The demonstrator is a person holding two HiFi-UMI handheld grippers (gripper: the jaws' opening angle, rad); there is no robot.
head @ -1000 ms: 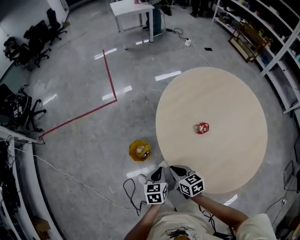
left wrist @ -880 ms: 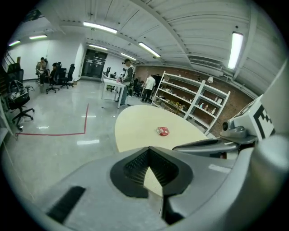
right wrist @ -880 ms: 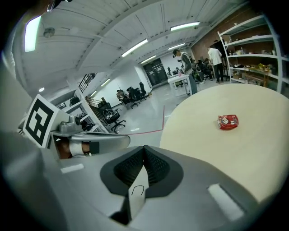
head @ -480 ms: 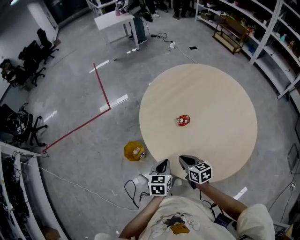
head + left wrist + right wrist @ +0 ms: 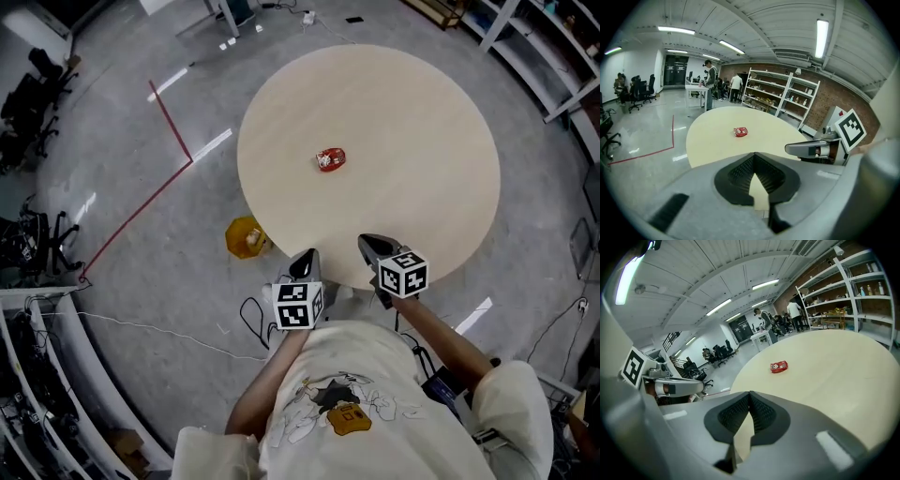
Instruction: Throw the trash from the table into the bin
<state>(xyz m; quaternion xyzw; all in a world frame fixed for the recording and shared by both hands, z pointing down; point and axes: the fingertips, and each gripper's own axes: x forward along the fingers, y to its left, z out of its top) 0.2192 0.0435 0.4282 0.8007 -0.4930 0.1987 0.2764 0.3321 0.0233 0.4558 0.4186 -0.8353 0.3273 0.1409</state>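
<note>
Polished grey floor surrounds a round, pale table (image 5: 412, 112), and everything else sits in relation to it. On the table top lies the only piece of trash, a small red wrapper (image 5: 330, 159). It sits a little off the table's centre, toward the side where the bin stands, and nothing touches it. The yellow bin (image 5: 246, 237) stands on the floor just beside the table's rim, with something pale lying inside it.

A person in a light printed T-shirt (image 5: 337, 412) stands at the table's near edge with a gripper in each hand. The left gripper (image 5: 305, 262) is held at the rim, on the side of the table nearest the bin. Its jaws are pressed fully together, ribbed pads meeting, with nothing between them. The right gripper (image 5: 371, 247) is held over the table's near rim, just beside the left one. Its jaws are likewise closed tight and empty. Both point across the table top toward the wrapper, which is well apart from them.

A red tape line (image 5: 169, 122) runs across the floor beyond the bin, away from the table. A dark cable (image 5: 251, 323) loops on the floor near the person's feet. Past the table's far side, the gripper views show open shelving (image 5: 787, 98) against a brick wall and a white desk (image 5: 696, 86) with people standing by it.
</note>
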